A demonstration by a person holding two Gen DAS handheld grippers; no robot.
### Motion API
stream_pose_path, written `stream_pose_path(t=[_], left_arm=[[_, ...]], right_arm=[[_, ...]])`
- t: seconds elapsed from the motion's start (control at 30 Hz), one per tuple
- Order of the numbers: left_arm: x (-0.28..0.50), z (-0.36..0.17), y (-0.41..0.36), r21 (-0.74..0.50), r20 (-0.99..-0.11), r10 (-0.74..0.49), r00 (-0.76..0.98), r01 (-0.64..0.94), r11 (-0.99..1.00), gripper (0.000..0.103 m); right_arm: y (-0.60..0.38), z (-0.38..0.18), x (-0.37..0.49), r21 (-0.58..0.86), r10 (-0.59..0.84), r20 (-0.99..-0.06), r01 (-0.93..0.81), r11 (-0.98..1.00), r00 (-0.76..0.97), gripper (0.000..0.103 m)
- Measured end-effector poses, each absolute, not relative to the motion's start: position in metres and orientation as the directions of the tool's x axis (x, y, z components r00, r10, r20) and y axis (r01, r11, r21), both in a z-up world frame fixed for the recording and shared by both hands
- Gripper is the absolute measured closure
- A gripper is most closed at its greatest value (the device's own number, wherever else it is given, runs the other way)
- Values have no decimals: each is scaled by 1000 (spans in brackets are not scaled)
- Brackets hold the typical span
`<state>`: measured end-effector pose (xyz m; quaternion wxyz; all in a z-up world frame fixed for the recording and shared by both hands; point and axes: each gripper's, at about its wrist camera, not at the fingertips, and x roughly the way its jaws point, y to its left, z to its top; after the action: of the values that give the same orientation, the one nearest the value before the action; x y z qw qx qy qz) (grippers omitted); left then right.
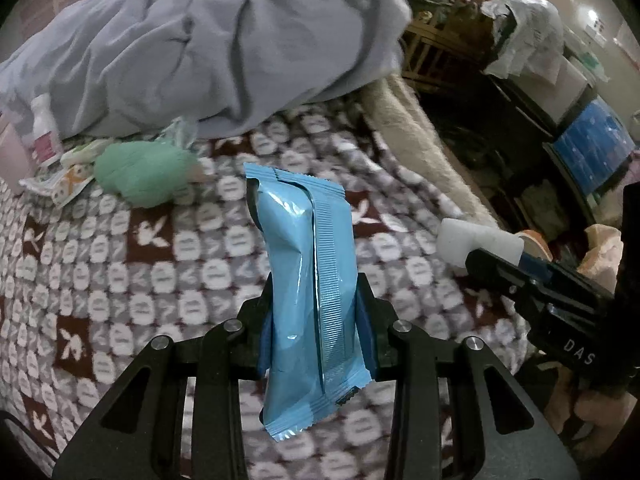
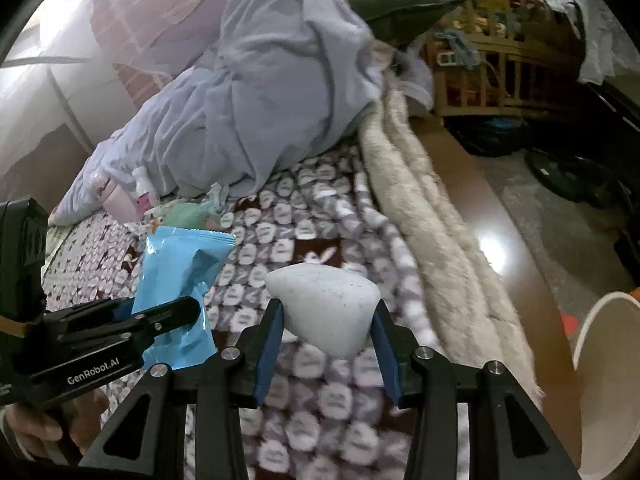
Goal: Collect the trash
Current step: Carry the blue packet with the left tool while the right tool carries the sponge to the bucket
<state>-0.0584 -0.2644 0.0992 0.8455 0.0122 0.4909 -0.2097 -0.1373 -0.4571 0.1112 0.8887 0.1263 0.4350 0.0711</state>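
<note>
My left gripper (image 1: 316,312) is shut on a light blue foil wrapper (image 1: 308,280), held upright above the patterned bedspread (image 1: 140,280). The wrapper also shows in the right wrist view (image 2: 180,280), with the left gripper (image 2: 176,314) at the left. My right gripper (image 2: 328,320) is shut on a white foam chunk (image 2: 324,304), also above the bedspread. That chunk (image 1: 472,240) and the right gripper (image 1: 480,256) show at the right of the left wrist view.
A crumpled green cloth (image 1: 140,176), small packets (image 1: 68,180) and a white bottle (image 1: 44,132) lie by a heaped blue-grey duvet (image 1: 200,48). A cream fleece blanket (image 2: 432,220) edges the bed. A white bin (image 2: 608,380) stands at lower right on the floor. Wooden furniture (image 2: 480,72) is behind.
</note>
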Motion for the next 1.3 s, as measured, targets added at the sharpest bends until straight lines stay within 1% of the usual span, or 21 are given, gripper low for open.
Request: stream_pose_path(t=[0.2,0.43,0.7,0.9,1.13,1.3], left_arm=[[-63,106,-297,-179,-829,-369,421,425,887,71],[-73,108,-346,-187,-827,-411,384,501,845,71],[-90,109,-413,-189,-821,-460,337,600,778,71],[-101,108,-451,-182,-824,-473,311,647,741,71],[-106,105,-475,-166,-829,-472,300,674,720,71],[-110,103,-488,-185,-832,-484,271,686,703,71]], right_arm=[[-486,116,-153,296,209,-748,34,955,630,61],[-534,122,-180,286,141,-741,119,951,656,60],[-606,117,-216,269,31,-758,269,925,652,59],[-647,111,-240,271,-20,-767,351,896,642,59],[-669,109,-252,279,-43,-766,393,876,641,59],[-676,107,-258,279,-53,-766,406,870,641,59]])
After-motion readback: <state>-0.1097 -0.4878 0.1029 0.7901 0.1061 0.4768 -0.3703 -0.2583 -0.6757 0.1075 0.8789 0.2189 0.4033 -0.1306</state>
